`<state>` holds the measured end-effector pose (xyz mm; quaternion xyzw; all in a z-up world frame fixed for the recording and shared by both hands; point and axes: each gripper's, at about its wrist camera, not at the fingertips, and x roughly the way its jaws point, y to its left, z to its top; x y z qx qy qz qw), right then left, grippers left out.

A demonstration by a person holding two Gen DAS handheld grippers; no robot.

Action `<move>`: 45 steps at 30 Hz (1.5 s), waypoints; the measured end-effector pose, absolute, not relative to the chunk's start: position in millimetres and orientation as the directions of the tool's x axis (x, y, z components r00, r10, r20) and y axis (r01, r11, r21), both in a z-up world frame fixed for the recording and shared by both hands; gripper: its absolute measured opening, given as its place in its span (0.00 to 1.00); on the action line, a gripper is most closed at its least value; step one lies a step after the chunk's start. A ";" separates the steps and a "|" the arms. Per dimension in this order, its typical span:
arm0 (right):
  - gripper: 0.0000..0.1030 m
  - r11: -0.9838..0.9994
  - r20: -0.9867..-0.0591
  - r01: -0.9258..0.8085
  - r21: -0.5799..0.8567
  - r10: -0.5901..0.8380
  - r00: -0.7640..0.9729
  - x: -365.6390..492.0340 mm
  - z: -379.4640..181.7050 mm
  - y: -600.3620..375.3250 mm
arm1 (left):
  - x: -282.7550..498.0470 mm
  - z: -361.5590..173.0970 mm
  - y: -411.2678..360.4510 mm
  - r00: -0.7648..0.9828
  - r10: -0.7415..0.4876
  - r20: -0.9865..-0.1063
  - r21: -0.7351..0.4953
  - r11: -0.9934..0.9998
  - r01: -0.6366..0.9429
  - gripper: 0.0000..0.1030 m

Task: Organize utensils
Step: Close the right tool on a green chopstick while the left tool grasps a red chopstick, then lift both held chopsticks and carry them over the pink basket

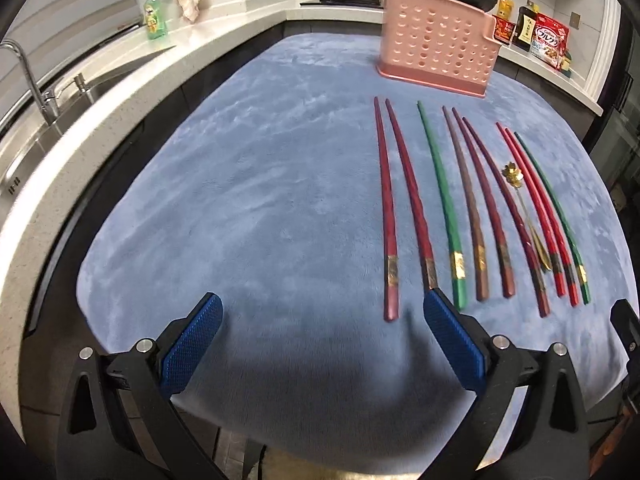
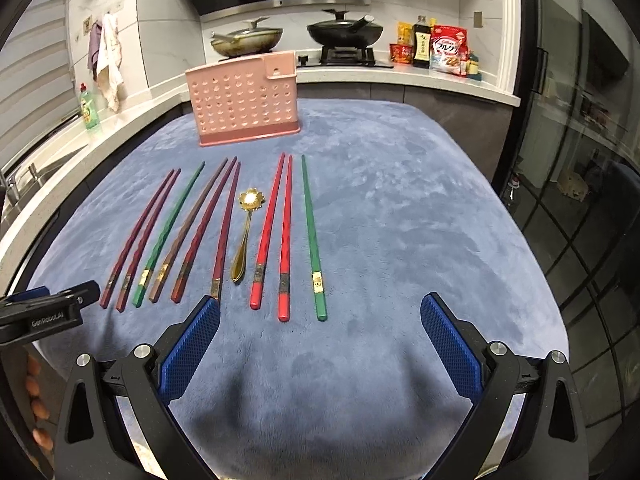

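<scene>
Several chopsticks lie in a row on the blue cloth (image 2: 400, 220): dark red (image 2: 138, 236), green (image 2: 170, 234), brown (image 2: 188, 232), bright red (image 2: 268, 228) and a lone green one (image 2: 312, 236). A gold flower-bowl spoon (image 2: 245, 232) lies among them. The same row shows in the left wrist view, from the dark red chopsticks (image 1: 386, 208) to the spoon (image 1: 520, 200). A pink perforated utensil holder (image 2: 244, 104) (image 1: 438, 50) stands upright behind the row. My left gripper (image 1: 322, 304) is open, near the handle ends at the row's left. My right gripper (image 2: 320, 312) is open over the handle ends.
A white counter (image 1: 120, 92) wraps the left side, with a steel sink and tap (image 1: 24, 76) and a green soap bottle (image 1: 155, 16). Two pans (image 2: 340, 32) sit on the stove behind. Food packets and bottles (image 2: 436, 50) stand at the back right. A dark glass door (image 2: 580, 160) is at right.
</scene>
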<state>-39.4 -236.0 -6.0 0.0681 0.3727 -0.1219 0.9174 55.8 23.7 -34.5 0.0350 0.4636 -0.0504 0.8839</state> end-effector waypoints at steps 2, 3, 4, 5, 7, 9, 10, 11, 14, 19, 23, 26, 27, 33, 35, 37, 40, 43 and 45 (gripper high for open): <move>0.93 0.960 -0.707 0.276 0.040 -0.167 0.687 -33.9 -8.7 -238.3 | 62.2 -38.9 21.7 0.563 -0.053 -0.825 0.022 0.992 0.126 0.91; 0.93 0.960 -0.711 0.277 0.046 -0.164 0.684 -30.9 -10.3 -239.9 | 64.9 -40.8 20.5 0.563 -0.049 -0.825 0.027 0.992 0.127 0.88; 0.93 0.959 -0.716 0.278 0.053 -0.158 0.680 -27.6 -12.0 -241.7 | 68.7 -43.5 19.3 0.559 -0.047 -0.828 0.031 0.991 0.129 0.86; 0.93 0.958 -0.720 0.280 0.056 -0.155 0.676 -25.6 -13.3 -242.8 | 72.2 -46.2 18.1 0.551 -0.048 -0.833 0.030 0.991 0.132 0.80; 0.92 0.956 -0.725 0.287 0.062 -0.154 0.671 -19.6 -15.4 -246.1 | 78.6 -50.9 18.3 0.536 -0.057 -0.842 0.017 0.991 0.132 0.76; 0.87 0.956 -0.726 0.286 0.059 -0.156 0.670 -13.7 -16.6 -248.3 | 80.3 -50.2 18.2 0.547 -0.056 -0.835 0.020 0.991 0.131 0.70; 0.83 0.957 -0.726 0.285 0.056 -0.157 0.669 -11.0 -16.7 -249.1 | 81.1 -49.8 16.9 0.551 -0.060 -0.832 0.021 0.990 0.139 0.68; 0.80 0.958 -0.727 0.281 0.055 -0.154 0.669 -7.4 -17.0 -250.1 | 81.7 -49.5 16.0 0.553 -0.061 -0.831 0.022 0.989 0.143 0.61; 0.62 0.961 -0.732 0.268 0.068 -0.135 0.668 2.1 -19.8 -253.6 | 81.0 -47.0 10.8 0.556 -0.079 -0.827 0.023 0.985 0.174 0.39; 0.36 0.964 -0.748 0.251 0.090 -0.101 0.656 14.7 -28.9 -257.8 | 79.4 -46.8 3.8 0.559 -0.090 -0.825 0.027 0.980 0.197 0.24; 0.30 0.965 -0.763 0.246 0.090 -0.091 0.640 20.2 -36.8 -257.2 | 78.8 -47.9 2.6 0.565 -0.083 -0.821 0.035 0.980 0.195 0.24; 0.20 0.966 -0.779 0.240 0.097 -0.077 0.622 21.9 -46.2 -259.1 | 78.1 -48.4 2.3 0.569 -0.082 -0.818 0.036 0.980 0.193 0.24; 0.20 0.966 -0.773 0.239 0.103 -0.073 0.631 20.7 -47.2 -259.6 | 77.9 -48.4 2.3 0.570 -0.082 -0.818 0.037 0.980 0.193 0.24; 0.08 0.962 -0.772 0.238 0.136 -0.048 0.633 15.6 -45.6 -263.5 | 78.2 -47.1 4.5 0.565 -0.101 -0.819 0.012 0.981 0.192 0.20; 0.08 0.960 -0.773 0.238 0.147 -0.039 0.633 12.6 -43.6 -264.7 | 77.8 -45.3 6.3 0.560 -0.113 -0.821 -0.001 0.980 0.197 0.13; 0.07 0.961 -0.769 0.235 0.149 -0.037 0.639 8.2 -40.0 -264.4 | 76.3 -43.5 8.9 0.555 -0.124 -0.823 -0.014 0.980 0.199 0.11; 0.07 0.961 -0.760 0.229 0.153 -0.034 0.650 0.6 -30.8 -263.9 | 72.9 -41.4 13.7 0.536 -0.152 -0.831 -0.052 0.979 0.197 0.10; 0.07 0.963 -0.744 0.220 0.155 -0.032 0.667 -6.7 -15.7 -264.1 | 67.5 -34.8 19.2 0.521 -0.186 -0.833 -0.094 0.976 0.197 0.09; 0.07 0.963 -0.729 0.218 0.161 -0.033 0.684 -10.9 -3.3 -265.5 | 62.5 -24.2 24.0 0.530 -0.202 -0.824 -0.112 0.974 0.196 0.09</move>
